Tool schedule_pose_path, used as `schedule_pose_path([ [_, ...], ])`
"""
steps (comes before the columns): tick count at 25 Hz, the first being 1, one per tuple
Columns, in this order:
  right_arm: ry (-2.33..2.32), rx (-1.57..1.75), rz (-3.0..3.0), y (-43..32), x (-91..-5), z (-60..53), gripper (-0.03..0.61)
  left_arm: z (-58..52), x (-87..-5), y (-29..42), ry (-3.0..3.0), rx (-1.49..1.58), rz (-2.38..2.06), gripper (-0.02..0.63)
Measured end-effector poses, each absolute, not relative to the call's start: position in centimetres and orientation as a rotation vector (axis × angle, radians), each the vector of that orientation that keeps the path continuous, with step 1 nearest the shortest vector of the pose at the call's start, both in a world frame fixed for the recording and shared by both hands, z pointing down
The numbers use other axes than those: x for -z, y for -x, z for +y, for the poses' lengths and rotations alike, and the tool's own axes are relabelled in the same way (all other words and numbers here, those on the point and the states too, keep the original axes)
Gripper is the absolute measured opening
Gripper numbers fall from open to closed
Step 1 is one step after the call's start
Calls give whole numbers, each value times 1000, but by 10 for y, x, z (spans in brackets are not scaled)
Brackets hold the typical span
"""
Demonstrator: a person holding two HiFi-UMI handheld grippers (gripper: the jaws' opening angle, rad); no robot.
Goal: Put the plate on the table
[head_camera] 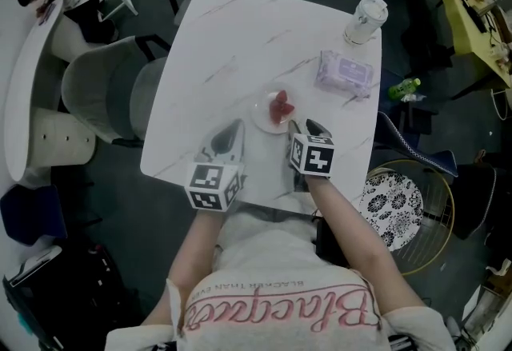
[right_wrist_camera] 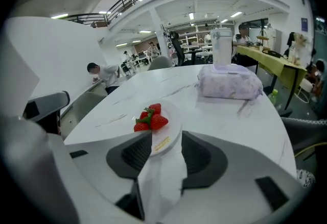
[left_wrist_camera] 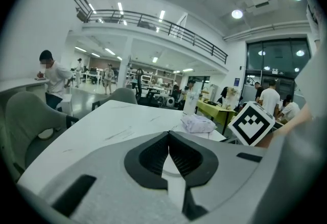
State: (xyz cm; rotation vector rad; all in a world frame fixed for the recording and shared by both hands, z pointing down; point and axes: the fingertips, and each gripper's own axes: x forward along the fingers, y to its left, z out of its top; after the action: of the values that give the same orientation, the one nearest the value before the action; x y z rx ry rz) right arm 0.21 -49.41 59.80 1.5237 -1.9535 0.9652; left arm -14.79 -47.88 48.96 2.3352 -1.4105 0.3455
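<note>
A small white plate (head_camera: 263, 120) with a few strawberries (head_camera: 280, 107) rests flat on the white marble table (head_camera: 232, 45), near its front edge. My right gripper (head_camera: 302, 127) sits just right of the plate; in the right gripper view its jaws (right_wrist_camera: 167, 136) stand apart with the plate's (right_wrist_camera: 172, 115) near rim between them, the pads clear of it. The strawberries (right_wrist_camera: 150, 118) lie just beyond the jaws. My left gripper (head_camera: 233, 129) lies to the plate's left, and its tips (left_wrist_camera: 168, 136) meet with nothing between them.
A pack of wipes (head_camera: 344, 71) and a lidded cup (head_camera: 366, 20) stand at the table's far right. Grey chairs (head_camera: 104, 85) are to the left, and a patterned round seat (head_camera: 392, 201) and a green bottle (head_camera: 404, 89) to the right. A person sits at another table, far left.
</note>
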Motion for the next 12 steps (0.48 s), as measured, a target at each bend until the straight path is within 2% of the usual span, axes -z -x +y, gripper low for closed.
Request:
schedule_pose_path([
  [12, -1474, -370, -2320, -5, -482, -462, 152, -445, -464, 112, -2451, -338, -1422, 5],
])
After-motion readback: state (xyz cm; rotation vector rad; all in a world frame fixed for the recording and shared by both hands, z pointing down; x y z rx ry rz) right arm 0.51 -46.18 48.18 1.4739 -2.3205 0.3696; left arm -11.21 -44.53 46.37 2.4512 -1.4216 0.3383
